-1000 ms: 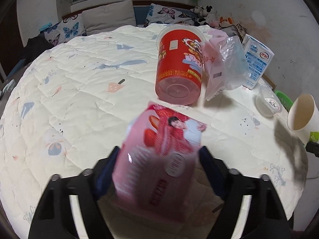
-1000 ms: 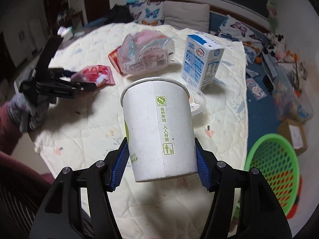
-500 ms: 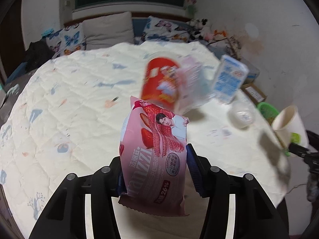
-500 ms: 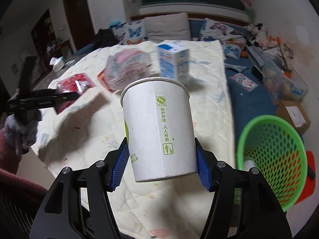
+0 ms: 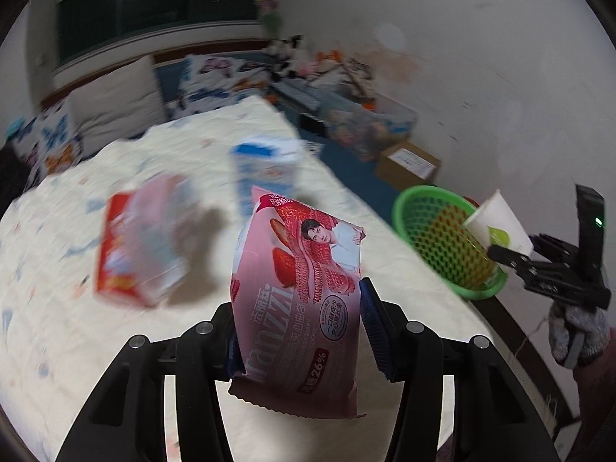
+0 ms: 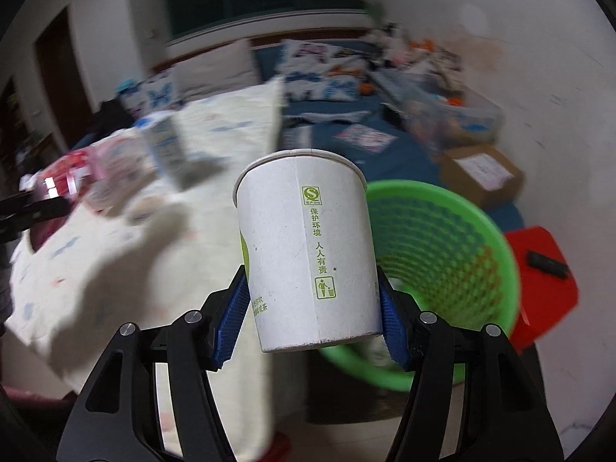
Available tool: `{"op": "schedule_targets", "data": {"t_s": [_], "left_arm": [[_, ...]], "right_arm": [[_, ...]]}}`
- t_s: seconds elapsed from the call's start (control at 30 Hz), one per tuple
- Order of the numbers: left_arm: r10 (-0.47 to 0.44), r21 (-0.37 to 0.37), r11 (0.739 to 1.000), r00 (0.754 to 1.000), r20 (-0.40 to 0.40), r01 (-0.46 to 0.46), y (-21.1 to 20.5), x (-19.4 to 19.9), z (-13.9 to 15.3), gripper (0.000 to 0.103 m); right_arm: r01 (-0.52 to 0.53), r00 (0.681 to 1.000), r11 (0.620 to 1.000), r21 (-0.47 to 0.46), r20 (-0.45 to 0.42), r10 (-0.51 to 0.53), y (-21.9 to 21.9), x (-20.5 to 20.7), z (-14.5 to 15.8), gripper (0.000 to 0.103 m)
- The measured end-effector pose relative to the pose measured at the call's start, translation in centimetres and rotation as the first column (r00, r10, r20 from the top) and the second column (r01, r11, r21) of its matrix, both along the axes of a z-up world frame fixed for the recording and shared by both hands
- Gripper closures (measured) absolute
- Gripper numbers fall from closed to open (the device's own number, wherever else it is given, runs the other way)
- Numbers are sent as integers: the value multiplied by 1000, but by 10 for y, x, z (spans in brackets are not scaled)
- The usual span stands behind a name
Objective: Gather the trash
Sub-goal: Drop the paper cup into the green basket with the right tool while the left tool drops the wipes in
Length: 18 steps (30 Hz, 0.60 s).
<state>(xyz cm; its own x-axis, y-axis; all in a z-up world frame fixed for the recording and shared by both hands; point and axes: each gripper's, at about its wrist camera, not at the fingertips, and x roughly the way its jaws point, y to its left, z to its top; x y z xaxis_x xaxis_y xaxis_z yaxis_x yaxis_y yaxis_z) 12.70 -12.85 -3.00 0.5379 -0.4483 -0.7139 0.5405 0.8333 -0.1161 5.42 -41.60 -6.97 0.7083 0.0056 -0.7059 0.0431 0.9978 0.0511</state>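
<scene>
A pink strawberry snack bag (image 5: 304,269) stands upright between the blue pads of my left gripper (image 5: 298,331), which is shut on it above the quilted bed (image 5: 77,346). My right gripper (image 6: 312,319) is shut on a white paper cup (image 6: 304,246) with green print, held upright. Just behind and to the right of the cup is a green mesh basket (image 6: 442,254) on the floor. In the left wrist view the basket (image 5: 442,246) sits beyond the bed's right edge, and the right gripper (image 5: 512,254) holds the cup (image 5: 496,223) at its far rim.
On the bed, blurred, lie a red container with a clear plastic bag (image 5: 138,246) and a blue and white carton (image 5: 261,169). A cardboard box (image 6: 481,169) and a red stool (image 6: 546,269) stand on the floor by the basket. Clutter lines the wall.
My left gripper closed on the pink bag, lifted it off the bed and swung right. The right gripper carried the cup right, off the bed toward the green basket.
</scene>
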Motion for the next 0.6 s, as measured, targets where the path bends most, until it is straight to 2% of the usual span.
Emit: {"op": "schedule_targets", "data": {"t_s": [0.17,0.33,0.4,0.43,0.6], "left_arm": [[-89,9,996,996,0,89,-55,5,5,53],[-137,15,990,990,-17,138,-91,11,5,53],[-154,20,988,988,-19,154,-105,13,5,53],[-163,21,986,986,-22,163,-112,12,4,53],[-206,34,978,978,-37,208,-145,17,-1,52]], "right_arm": [[118,993,993,28,-19,-117,-47,2,-11,40],[200,980,979,39,-30,-199,-81,4,-23,39],[220,975,974,63,-35,-218,-91,5,-26,35],[226,974,971,72,-33,-224,-94,5,-27,29],[250,968,964,93,-12,-250,-104,-6,-25,28]]}}
